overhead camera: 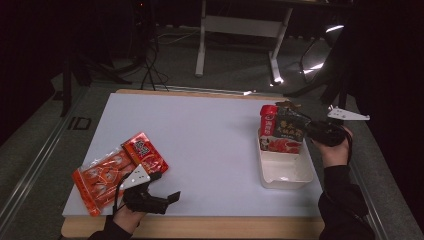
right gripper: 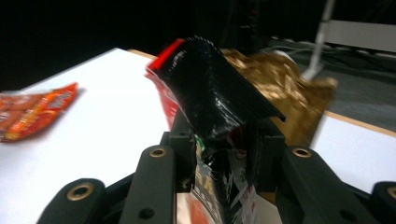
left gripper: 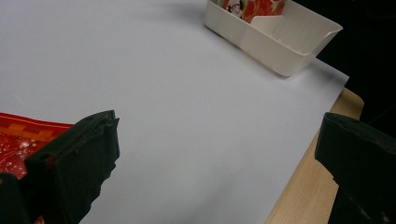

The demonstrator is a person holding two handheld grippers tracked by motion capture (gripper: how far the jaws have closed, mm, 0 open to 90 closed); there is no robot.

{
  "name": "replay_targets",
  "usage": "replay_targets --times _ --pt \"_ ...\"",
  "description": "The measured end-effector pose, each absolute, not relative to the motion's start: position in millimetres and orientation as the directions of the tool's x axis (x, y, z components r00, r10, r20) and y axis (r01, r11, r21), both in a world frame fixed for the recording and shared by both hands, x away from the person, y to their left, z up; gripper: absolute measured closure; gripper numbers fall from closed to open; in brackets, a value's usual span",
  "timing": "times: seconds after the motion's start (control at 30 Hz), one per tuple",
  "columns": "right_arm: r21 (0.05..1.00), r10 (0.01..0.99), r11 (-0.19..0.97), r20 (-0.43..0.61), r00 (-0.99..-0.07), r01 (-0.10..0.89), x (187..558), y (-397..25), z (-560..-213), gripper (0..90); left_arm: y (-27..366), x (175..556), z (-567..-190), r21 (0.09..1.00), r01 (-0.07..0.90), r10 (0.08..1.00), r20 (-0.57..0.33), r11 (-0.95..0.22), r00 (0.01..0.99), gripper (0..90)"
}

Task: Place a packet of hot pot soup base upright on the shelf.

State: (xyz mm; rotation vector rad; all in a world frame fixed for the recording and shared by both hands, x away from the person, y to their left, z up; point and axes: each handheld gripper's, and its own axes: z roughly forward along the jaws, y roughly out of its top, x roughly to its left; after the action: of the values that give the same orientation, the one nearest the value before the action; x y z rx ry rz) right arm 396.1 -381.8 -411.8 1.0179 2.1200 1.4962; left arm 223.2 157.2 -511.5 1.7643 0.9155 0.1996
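Snack packets going into the white bin: some in, two left out on the table.

High view: the right gripper (overhead camera: 309, 128) holds a dark packet (overhead camera: 289, 127) upright at the white bin's (overhead camera: 287, 175) far end, beside a red packet (overhead camera: 268, 120) already there; two orange-red packets (overhead camera: 117, 167) lie well left of the bin, by the left gripper (overhead camera: 167, 199).
Left gripper view: its jaws stand wide and empty, the bin (left gripper: 280, 44) far ahead.
Right gripper view: its jaws pinch the dark packet (right gripper: 215, 100) narrowly.

The left tool (left gripper: 217, 163) gapes over the white table (left gripper: 187, 102), cream bin (left gripper: 280, 42) beyond.
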Motion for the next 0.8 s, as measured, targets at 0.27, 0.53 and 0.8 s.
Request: replay_targets --times 0.27,0.53,0.8 --pt "0.934 0.781 0.155 0.084 -0.619 0.323 379 -385 -399 45.6 162 223 -510 0.911 0.409 0.649 -0.276 -0.059 0.708 1.1" --pt "0.957 0.791 0.132 0.056 -0.61 0.259 359 -379 -360 36.5 166 225 -507 0.879 0.469 0.66 -0.304 -0.083 0.687 1.0" --pt "0.966 0.742 0.1 0.088 -0.664 0.24 340 -356 -351 20.4 168 225 -508 0.865 0.475 0.648 -0.27 -0.161 0.712 1.1"
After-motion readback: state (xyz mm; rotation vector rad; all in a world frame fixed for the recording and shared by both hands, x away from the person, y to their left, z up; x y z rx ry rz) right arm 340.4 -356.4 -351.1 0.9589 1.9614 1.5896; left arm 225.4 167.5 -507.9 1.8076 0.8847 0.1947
